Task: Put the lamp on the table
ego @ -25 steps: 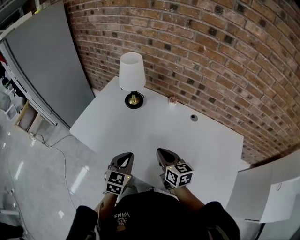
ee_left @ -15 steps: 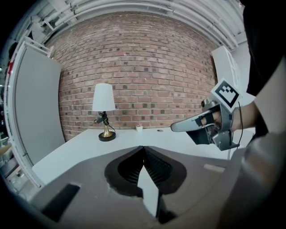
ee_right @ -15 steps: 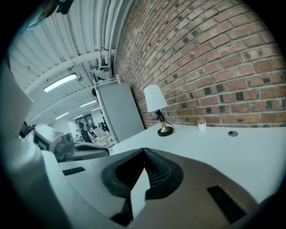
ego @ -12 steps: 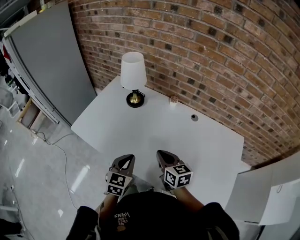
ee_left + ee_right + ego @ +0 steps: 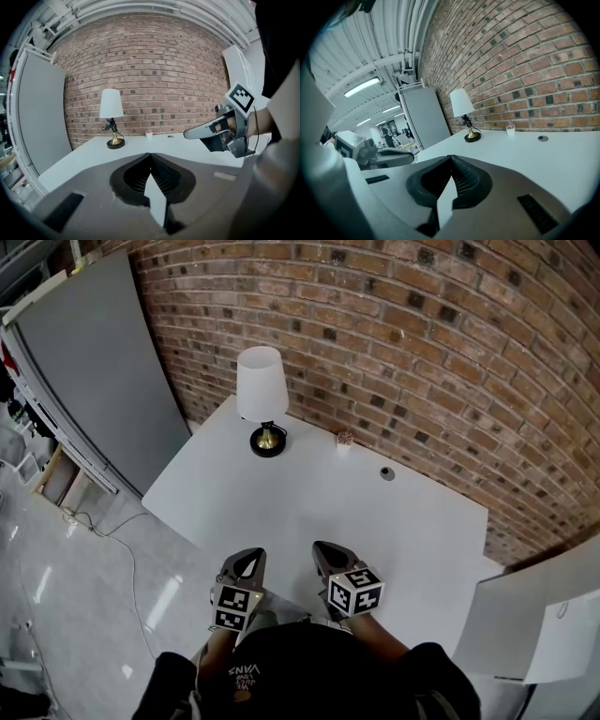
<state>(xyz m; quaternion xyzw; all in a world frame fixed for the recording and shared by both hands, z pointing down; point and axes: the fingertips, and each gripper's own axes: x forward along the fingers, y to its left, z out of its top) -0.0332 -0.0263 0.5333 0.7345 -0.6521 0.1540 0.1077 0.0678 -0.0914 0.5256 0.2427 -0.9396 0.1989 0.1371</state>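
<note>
A lamp with a white shade, brass stem and black base stands upright on the white table, at its far left corner near the brick wall; it also shows as the lamp and the lamp. My left gripper and right gripper hover side by side at the table's near edge, far from the lamp. Both are shut and hold nothing. In the left gripper view the jaw tips meet at my left gripper; in the right gripper view they meet at my right gripper.
A tiny potted plant and a round cable grommet sit near the wall. A grey partition panel stands to the left, a white panel to the right. A cable trails on the glossy floor at left.
</note>
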